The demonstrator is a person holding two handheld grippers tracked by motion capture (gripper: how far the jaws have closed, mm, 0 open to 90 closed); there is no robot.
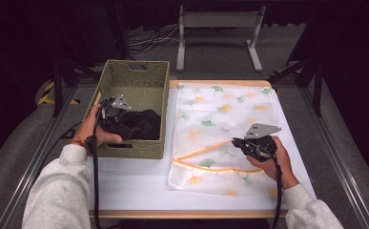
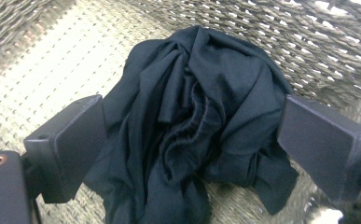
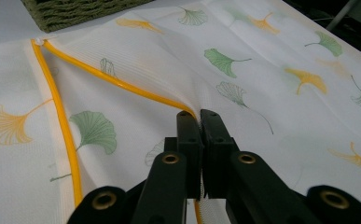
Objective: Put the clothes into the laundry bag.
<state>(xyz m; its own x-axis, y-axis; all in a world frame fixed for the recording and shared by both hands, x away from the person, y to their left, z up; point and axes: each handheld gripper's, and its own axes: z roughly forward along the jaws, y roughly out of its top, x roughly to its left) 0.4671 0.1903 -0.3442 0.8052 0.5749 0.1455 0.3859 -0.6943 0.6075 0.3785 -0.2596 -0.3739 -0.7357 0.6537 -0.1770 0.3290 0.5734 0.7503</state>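
A crumpled black garment (image 2: 192, 126) lies in the woven green basket (image 1: 134, 76) at the table's left, also seen as a dark heap (image 1: 141, 125) from above. My left gripper (image 2: 192, 140) is inside the basket, open, its jaws standing on either side of the garment. A white mesh laundry bag (image 1: 225, 119) printed with green and orange ginkgo leaves lies flat to the right, its orange zipper (image 3: 122, 84) parted. My right gripper (image 3: 199, 116) is shut on the bag's zipper edge, lifting it slightly; from above that gripper (image 1: 237, 141) sits at the bag's opening.
The white tabletop (image 1: 134, 186) has free room in front of the basket and bag. A metal stand (image 1: 218, 33) and cables lie on the floor beyond the table. Dark rails run along both sides.
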